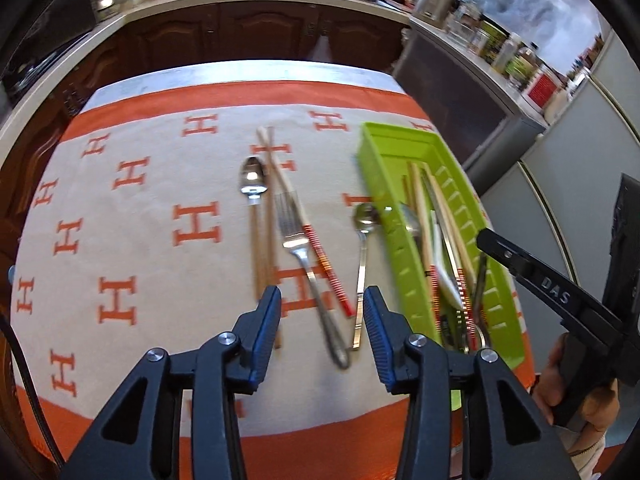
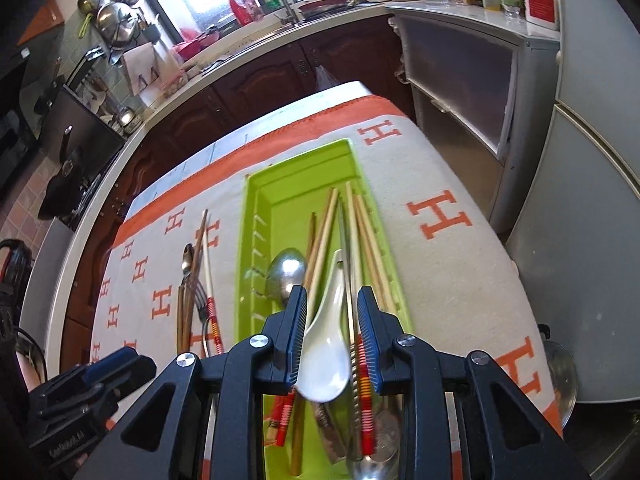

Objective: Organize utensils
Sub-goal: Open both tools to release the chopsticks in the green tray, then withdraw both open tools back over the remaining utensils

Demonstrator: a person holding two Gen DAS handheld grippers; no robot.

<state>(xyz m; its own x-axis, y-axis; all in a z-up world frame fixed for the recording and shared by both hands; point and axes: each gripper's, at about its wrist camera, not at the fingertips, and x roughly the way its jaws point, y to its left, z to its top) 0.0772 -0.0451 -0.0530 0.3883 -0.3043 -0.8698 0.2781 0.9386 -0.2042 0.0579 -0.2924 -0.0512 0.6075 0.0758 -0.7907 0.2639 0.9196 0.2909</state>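
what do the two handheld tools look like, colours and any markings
Both are black plastic with angular, cut-out linkage arms joined by round silver bolts. The left tool and right tool each end in two fingers faced with blue ribbed pads. Seen from the left wrist view, the right one's side carries raised lettering reading "DAS".

Left gripper [image 1: 322, 304] and right gripper [image 2: 332, 308], jaws parted, angled downward.
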